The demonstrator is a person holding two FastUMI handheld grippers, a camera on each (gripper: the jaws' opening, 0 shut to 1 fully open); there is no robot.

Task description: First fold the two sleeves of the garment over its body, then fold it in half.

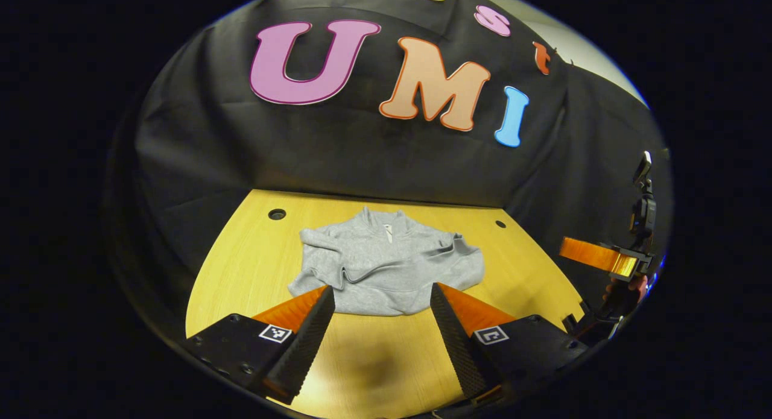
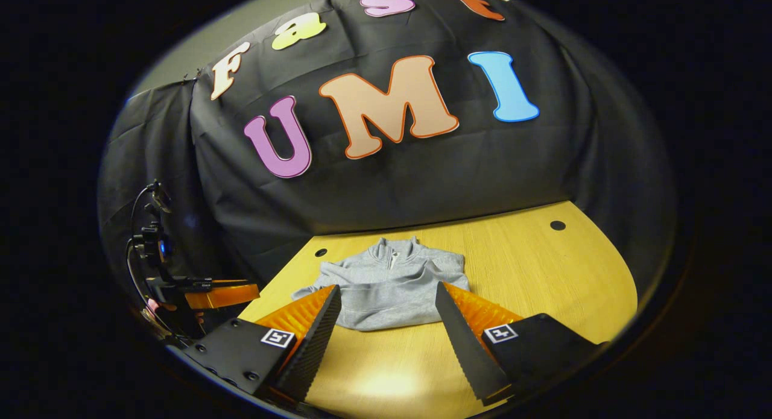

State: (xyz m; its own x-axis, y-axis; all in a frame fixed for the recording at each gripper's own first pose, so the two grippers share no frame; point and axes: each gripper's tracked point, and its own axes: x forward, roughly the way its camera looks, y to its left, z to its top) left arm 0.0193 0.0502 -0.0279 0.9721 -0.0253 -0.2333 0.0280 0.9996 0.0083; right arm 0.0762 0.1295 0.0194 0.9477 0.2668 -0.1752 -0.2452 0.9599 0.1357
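Right gripper beside grey garment in left gripper view.

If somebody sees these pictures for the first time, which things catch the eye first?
First, the grey zip-neck sweatshirt, lying with both sleeves crossed over its body at the far middle of the wooden table. Next, the open left gripper and open right gripper, both held apart from the cloth, pointing at its near hem.
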